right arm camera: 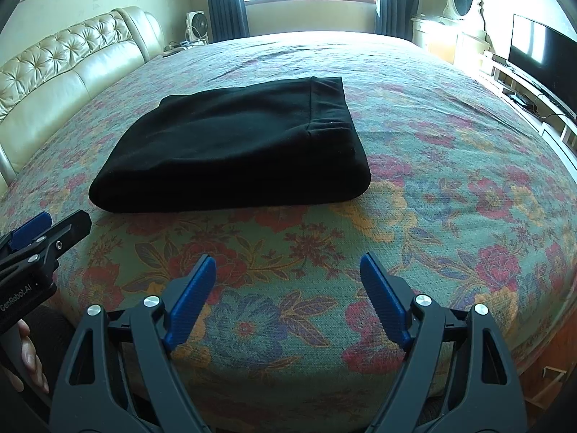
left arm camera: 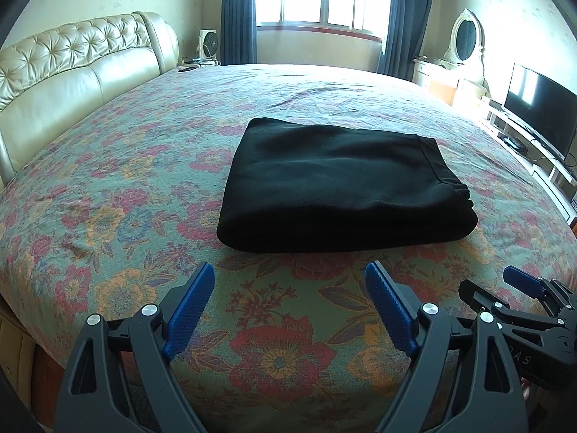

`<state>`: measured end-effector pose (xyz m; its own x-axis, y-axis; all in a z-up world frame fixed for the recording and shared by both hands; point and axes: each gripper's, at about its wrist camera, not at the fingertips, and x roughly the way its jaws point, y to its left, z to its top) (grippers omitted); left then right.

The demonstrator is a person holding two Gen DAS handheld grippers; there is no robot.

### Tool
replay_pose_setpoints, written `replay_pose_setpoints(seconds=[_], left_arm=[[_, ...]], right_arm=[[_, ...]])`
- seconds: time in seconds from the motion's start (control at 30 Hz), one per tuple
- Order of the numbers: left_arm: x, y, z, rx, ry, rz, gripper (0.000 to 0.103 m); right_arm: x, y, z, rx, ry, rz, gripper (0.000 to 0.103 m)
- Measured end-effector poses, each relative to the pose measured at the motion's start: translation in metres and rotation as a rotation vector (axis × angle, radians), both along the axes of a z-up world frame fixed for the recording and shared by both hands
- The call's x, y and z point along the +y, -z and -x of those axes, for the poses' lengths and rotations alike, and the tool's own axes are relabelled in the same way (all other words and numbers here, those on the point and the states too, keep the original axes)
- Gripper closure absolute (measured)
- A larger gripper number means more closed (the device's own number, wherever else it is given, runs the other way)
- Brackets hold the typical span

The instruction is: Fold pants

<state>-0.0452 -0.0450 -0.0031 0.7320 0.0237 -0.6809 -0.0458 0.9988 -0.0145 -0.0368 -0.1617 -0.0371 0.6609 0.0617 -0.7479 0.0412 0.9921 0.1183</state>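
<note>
Black pants (left arm camera: 342, 184) lie folded into a thick rectangle on the floral bedspread (left arm camera: 108, 195), waistband at the right. They also show in the right wrist view (right arm camera: 234, 151), left of centre. My left gripper (left arm camera: 290, 270) is open and empty, just short of the near edge of the pants. My right gripper (right arm camera: 288, 263) is open and empty over the bedspread (right arm camera: 450, 180), near the bed's front edge, to the right of the pants. The right gripper also shows at the lower right of the left wrist view (left arm camera: 519, 288), and the left gripper at the left edge of the right wrist view (right arm camera: 43, 227).
A tufted cream headboard (left arm camera: 72, 68) runs along the left. A window with dark curtains (left arm camera: 238, 11) is at the back. A vanity with oval mirror (left arm camera: 465, 36) and a television (left arm camera: 541, 108) on a low stand line the right wall. A small fan (left arm camera: 209, 43) stands by the headboard.
</note>
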Motion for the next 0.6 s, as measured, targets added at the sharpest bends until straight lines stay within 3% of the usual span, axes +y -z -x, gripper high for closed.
replay_pose_setpoints(seconds=[0.6], left_arm=[[-0.0021,0.0006,-0.0036,0.020,-0.016,-0.028,0.018]], right_arm=[[0.0023,0.0022,0.0001,0.008,0.000,-0.009,0.021]])
